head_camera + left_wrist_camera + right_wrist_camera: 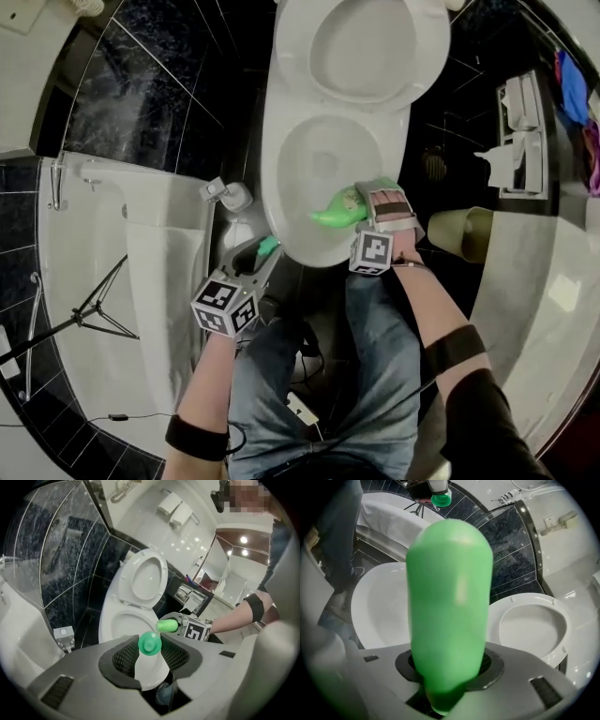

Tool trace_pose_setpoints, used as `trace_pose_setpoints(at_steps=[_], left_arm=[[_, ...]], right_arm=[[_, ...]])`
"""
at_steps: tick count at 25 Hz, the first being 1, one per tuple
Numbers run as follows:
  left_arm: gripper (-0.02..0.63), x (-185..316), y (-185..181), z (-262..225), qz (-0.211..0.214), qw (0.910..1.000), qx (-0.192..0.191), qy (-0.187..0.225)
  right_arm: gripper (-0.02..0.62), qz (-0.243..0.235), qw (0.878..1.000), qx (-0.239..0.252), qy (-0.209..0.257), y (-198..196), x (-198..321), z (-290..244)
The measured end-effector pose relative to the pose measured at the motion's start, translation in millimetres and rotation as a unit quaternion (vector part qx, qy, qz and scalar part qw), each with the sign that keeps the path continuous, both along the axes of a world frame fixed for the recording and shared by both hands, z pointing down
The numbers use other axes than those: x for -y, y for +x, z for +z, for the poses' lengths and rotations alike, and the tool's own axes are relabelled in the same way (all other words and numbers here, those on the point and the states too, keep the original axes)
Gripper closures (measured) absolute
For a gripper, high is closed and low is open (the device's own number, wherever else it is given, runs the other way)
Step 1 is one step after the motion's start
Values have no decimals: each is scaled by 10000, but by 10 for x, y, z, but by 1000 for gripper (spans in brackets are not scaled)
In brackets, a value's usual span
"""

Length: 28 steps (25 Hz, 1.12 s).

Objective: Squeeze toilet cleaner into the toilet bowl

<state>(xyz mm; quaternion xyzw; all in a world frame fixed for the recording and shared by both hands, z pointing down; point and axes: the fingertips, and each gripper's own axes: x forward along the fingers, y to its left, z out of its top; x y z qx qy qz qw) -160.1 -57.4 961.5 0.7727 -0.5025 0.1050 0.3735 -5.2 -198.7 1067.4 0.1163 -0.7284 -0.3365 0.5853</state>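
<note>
The right claw is clamped on the narrow end of a smooth green container, which stands up the middle of the view and ends in a rounded dome. Behind it to the left is the white toilet bowl, and to the right its raised lid, against dark marbled tiles. A white bottle with a green cap shows at the top edge, a white bathtub beside it.

Open white toilet bowl; green bottle above front rim.
</note>
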Motion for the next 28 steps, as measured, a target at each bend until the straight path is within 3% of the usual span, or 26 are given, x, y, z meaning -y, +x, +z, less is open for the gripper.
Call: trace_pose_setpoints(at_steps=[13,28], left_arm=[[456,222,25,496,102,9999,-61,-96],[456,316,-26,672,-116,9994,-260,-184]], right_arm=[[407,-649,9965,-518,2,1,-93,609],[410,-776,9897,-1195,-125,111,-30,800]])
